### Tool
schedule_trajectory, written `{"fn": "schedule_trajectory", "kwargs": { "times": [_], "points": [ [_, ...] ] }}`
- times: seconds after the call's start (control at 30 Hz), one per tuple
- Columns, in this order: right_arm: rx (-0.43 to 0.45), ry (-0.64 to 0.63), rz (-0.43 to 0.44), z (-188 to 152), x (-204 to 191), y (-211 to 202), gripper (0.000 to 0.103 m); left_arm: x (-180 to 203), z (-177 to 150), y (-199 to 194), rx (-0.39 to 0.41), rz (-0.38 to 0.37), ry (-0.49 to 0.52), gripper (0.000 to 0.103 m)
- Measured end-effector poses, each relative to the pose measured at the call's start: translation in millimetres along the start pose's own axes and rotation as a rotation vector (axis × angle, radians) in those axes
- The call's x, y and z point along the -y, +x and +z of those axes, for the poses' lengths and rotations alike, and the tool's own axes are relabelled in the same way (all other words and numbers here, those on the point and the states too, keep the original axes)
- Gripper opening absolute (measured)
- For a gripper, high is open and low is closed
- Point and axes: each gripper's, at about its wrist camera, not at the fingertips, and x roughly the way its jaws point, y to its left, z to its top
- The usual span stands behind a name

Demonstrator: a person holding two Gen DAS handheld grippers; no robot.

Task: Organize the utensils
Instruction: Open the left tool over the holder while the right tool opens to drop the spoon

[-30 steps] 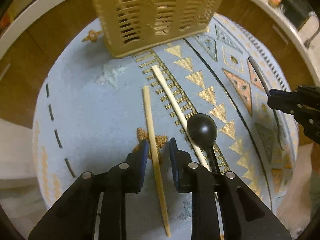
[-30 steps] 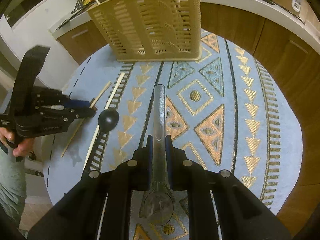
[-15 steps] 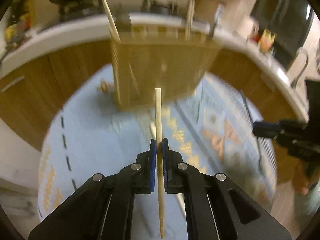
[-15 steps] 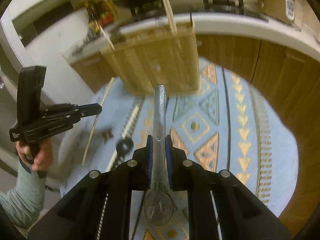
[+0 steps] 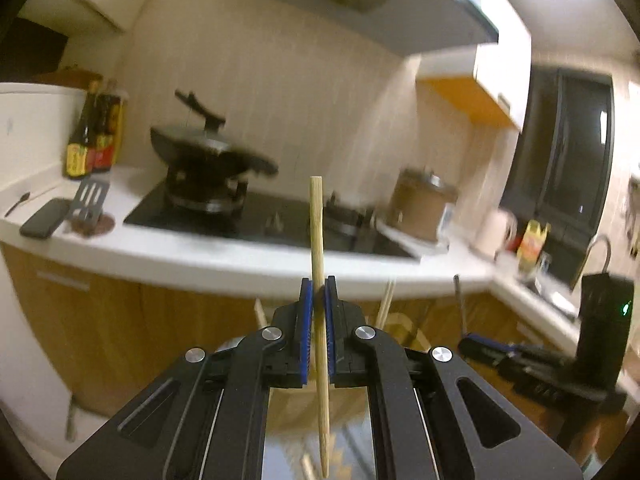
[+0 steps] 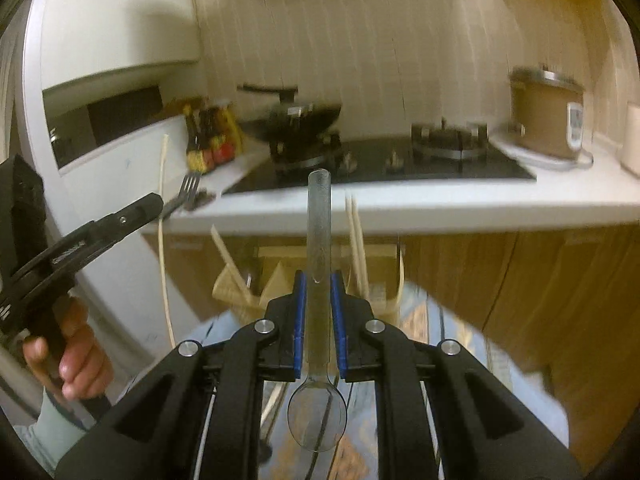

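Left claw (image 5: 316, 292) is clamped tight on a chopstick (image 5: 318, 264), held upright in the air. Right claw (image 6: 318, 280) is closed on a clear spoon (image 6: 318, 248), bowl towards the camera. Carrying step, I reckon. Next: lower both into the slatted basket (image 6: 240, 292) ahead.

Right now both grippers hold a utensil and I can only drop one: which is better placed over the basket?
Probably right: the right gripper holds the clear spoon facing the basket directly ahead.
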Motion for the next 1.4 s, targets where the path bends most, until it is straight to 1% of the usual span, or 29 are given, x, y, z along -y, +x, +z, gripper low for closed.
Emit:
{"fn": "schedule_trajectory", "kwargs": {
  "times": [0.13,0.27,0.4,0.53,0.73,0.83,0.93,1.03,1.13,1.2,1.27,1.33,1.37,1.4],
  "points": [
    [0.093,-0.035,-0.042,24,-3,14,0.01,3,12,16,0.074,-0.005,-0.005,0.004],
    [0.161,-0.077,-0.086,38,-6,27,0.01,2,13,32,0.124,0.025,-0.006,0.004],
    [0.189,-0.088,-0.099,46,-1,45,0.01,-5,10,51,0.142,0.062,0.006,0.004],
    [0.21,-0.078,-0.115,44,10,60,0.01,-8,7,66,0.145,0.088,0.012,0.004],
    [0.192,-0.086,-0.121,34,23,87,0.01,-13,-4,80,0.133,0.113,0.029,0.004],
    [0.198,-0.096,-0.128,25,26,91,0.01,-12,-9,84,0.125,0.117,0.042,0.004],
    [0.21,-0.107,-0.136,21,26,91,0.01,-12,-14,86,0.12,0.118,0.053,0.004],
    [0.201,-0.112,-0.132,15,27,92,0.01,-12,-17,85,0.114,0.112,0.059,0.004],
    [0.201,-0.111,-0.13,9,27,85,0.011,-12,-19,82,0.11,0.107,0.065,0.004],
    [0.187,-0.117,-0.125,7,26,80,0.011,-13,-20,78,0.098,0.093,0.067,0.005],
    [0.178,-0.128,-0.128,3,24,72,0.011,-14,-21,72,0.09,0.095,0.073,0.005],
    [0.168,-0.133,-0.128,-1,22,65,0.017,-15,-22,66,0.084,0.098,0.08,0.007],
    [0.163,-0.134,-0.13,-4,22,60,0.025,-15,-22,63,0.082,0.096,0.078,0.009],
    [0.159,-0.132,-0.13,-6,21,54,0.029,-17,-22,59,0.075,0.09,0.073,0.013]
  ]
}}
